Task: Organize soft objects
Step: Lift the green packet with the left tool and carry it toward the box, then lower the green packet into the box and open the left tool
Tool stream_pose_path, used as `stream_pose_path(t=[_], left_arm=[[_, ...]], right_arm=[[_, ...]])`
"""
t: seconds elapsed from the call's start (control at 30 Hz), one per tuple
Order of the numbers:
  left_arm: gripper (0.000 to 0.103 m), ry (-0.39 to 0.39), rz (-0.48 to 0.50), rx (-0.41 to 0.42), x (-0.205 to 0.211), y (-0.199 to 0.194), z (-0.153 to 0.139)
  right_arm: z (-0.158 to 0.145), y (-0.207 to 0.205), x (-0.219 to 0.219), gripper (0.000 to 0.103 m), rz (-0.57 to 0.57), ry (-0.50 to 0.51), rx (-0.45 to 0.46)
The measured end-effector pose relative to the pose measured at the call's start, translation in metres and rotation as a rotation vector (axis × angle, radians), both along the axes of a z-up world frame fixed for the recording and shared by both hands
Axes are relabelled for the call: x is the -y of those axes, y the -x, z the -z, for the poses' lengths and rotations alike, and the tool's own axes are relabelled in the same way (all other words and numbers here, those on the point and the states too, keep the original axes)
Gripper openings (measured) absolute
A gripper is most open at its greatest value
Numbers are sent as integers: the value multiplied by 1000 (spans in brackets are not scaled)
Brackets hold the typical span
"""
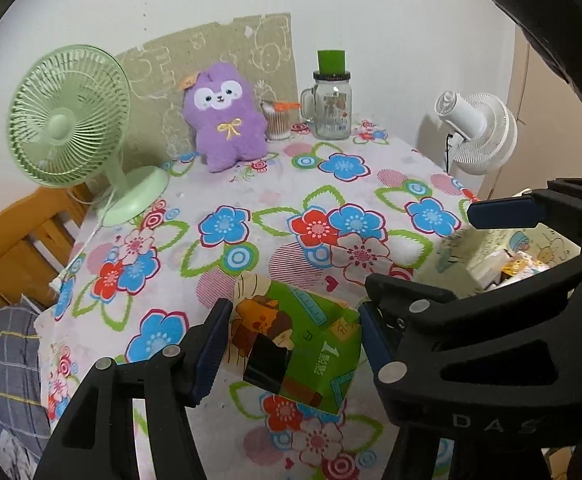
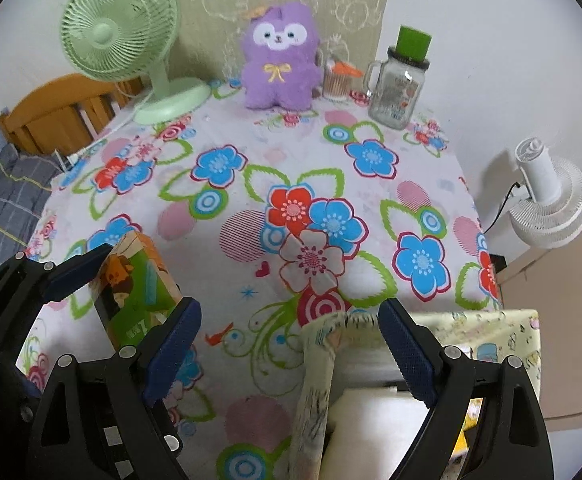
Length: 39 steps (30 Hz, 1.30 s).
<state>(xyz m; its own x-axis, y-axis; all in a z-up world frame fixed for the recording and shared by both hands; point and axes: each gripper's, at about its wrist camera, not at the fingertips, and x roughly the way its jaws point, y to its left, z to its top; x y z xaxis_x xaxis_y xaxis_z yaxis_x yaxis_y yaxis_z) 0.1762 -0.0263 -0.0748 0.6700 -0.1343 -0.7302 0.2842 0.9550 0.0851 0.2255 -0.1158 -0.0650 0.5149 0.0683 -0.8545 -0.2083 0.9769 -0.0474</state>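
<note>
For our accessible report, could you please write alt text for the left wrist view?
The left gripper holds a green tissue pack between its blue pads above a flowered tablecloth. At the back stand a purple plush toy, a green fan and a glass jar; the right gripper reaches in beside a patterned box.

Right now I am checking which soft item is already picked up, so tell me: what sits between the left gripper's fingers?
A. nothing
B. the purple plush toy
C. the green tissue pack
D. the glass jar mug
C: the green tissue pack sits between the left gripper fingers, while the purple plush toy stands far back by the wall.
</note>
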Motion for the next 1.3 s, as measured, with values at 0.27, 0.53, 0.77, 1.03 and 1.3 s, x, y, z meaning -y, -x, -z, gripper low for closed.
stream_pose_path(t=[0.27, 0.53, 0.77, 1.03, 1.3], left_arm=[[66, 15, -20, 50, 1, 28, -21], [66, 39, -24, 89, 11, 53, -40], [66, 57, -20, 117, 28, 68, -49], [66, 63, 25, 127, 64, 74, -51], [67, 68, 86, 117, 102, 63, -42]], right_arm=[[-26, 37, 1, 92, 4, -10, 95], [-48, 71, 11, 92, 14, -46, 194], [-59, 94, 29, 92, 34, -81, 264], [-67, 114, 61, 92, 86, -55, 368], [-60, 115, 103, 92, 185, -50, 402]])
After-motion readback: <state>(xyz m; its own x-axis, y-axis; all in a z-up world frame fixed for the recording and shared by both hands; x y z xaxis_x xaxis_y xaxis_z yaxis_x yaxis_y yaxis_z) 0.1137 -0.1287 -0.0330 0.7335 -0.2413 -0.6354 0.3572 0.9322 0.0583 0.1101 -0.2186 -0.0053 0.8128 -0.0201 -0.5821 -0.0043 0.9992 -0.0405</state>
